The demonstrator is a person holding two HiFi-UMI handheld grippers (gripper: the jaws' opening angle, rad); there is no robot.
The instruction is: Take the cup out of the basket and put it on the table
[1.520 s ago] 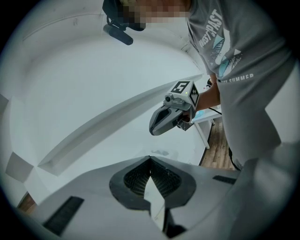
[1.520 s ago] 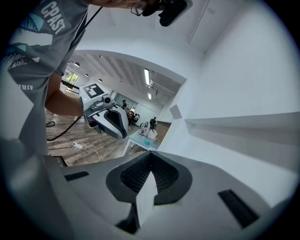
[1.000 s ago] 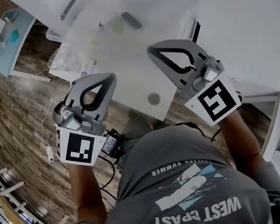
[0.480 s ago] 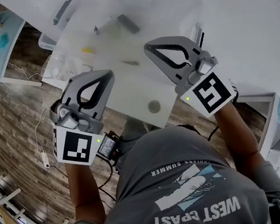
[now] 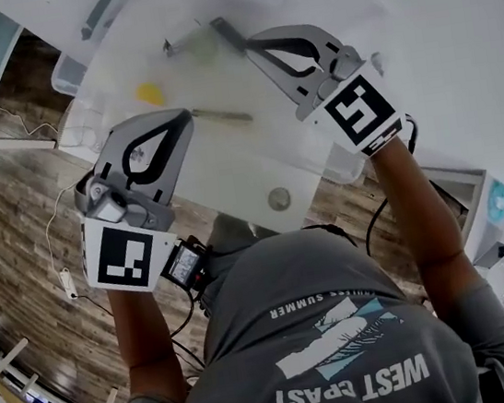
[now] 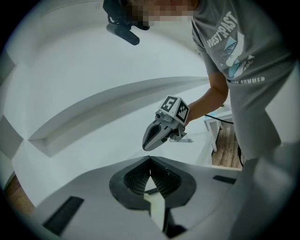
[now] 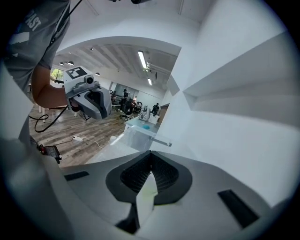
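Cup: most likely the pale green, roundish, see-through thing (image 5: pixel 202 43) at 12 o'clock on the white counter (image 5: pixel 229 167); it is too blurred to be sure.
Basket: none can be made out around it. A clear plastic tub (image 5: pixel 67 77) sits off the counter's 10 o'clock edge, well apart from the cup.
Handling: judging by the thin, see-through look, it is light plastic with a smooth, slippery wall that would flex under a hard squeeze. It is probably not fragile, but easy to tip.
Where to hold: the rim looks best, one jaw inside and one outside, with a gentle pinch. A grip across the full body may be too wide.
Pointing: the round outline suggests the mouth faces up, so the long axis would run vertically. That is a guess.
Left claw: this grey plastic left claw (image 5: pixel 186 114), with a black-and-white marker cube, has its jaws pressed together on nothing. It hovers over the counter at 7 o'clock from the cup, apart from it.
Right claw: the matching grey right claw (image 5: pixel 248 43) is likewise closed and empty, its tips just beside the cup at 3 o'clock.
Neighbours: a dark flat bar (image 5: pixel 228 33) lies between the cup and the right claw. A small yellow lump (image 5: pixel 150 94) sits at 8 o'clock and a slim dark stick (image 5: pixel 221 114) at 6 o'clock.
Next need: the jaws would have to part before any grasp.
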